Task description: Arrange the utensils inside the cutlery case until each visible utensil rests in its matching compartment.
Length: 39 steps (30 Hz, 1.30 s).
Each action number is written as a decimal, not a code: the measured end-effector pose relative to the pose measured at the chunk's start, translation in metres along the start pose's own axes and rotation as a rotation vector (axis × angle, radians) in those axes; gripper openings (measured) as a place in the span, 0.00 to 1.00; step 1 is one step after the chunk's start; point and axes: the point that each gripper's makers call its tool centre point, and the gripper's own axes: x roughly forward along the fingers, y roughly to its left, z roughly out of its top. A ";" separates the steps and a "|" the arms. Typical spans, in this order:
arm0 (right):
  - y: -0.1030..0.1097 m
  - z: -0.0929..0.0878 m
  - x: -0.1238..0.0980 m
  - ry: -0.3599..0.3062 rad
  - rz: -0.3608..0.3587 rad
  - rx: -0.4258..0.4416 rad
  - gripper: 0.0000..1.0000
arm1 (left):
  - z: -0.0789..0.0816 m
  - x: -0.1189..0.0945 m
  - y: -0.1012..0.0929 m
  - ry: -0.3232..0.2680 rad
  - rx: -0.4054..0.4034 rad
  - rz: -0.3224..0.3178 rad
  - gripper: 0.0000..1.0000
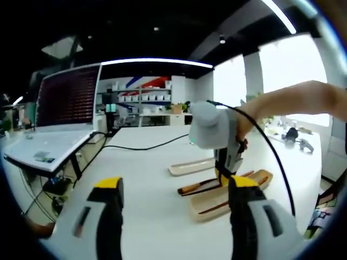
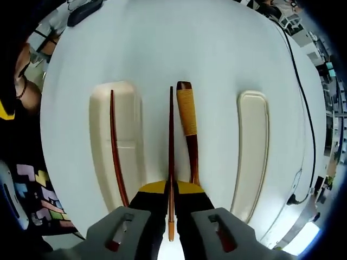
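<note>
My right gripper [image 2: 171, 190] is shut on a thin brown chopstick [image 2: 171, 135], held just above the white table between the two case halves. A second chopstick [image 2: 115, 151] lies in the cream cutlery case base [image 2: 130, 114]. A wooden utensil with a yellow-wrapped handle [image 2: 187, 116] rests on the table beside the held chopstick. The case lid [image 2: 252, 157] lies apart to the right. In the left gripper view the right gripper [image 1: 225, 172], in a person's hand, stands over the case base [image 1: 217, 205] and the lid [image 1: 190, 166]. My left gripper [image 1: 176, 187] is open, holding nothing.
A white table [image 1: 141, 179] carries a black cable [image 1: 141, 146] and a dark screen [image 1: 65, 97] at the left. Small tools [image 1: 298, 135] lie at the far right. Shelves stand at the back. Another cable [image 2: 303, 108] runs along the table's edge.
</note>
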 end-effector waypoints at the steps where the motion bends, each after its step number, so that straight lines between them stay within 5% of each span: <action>1: -0.001 0.001 -0.002 -0.004 -0.010 -0.002 0.01 | -0.001 0.000 0.000 0.002 0.001 0.001 0.84; 23: -0.012 -0.027 -0.060 0.022 -0.082 0.059 0.01 | 0.002 -0.003 -0.002 -0.011 0.044 0.013 1.00; 39: 0.021 -0.026 -0.083 -0.020 -0.085 0.060 0.01 | 0.007 -0.009 0.004 -0.036 0.014 0.024 1.00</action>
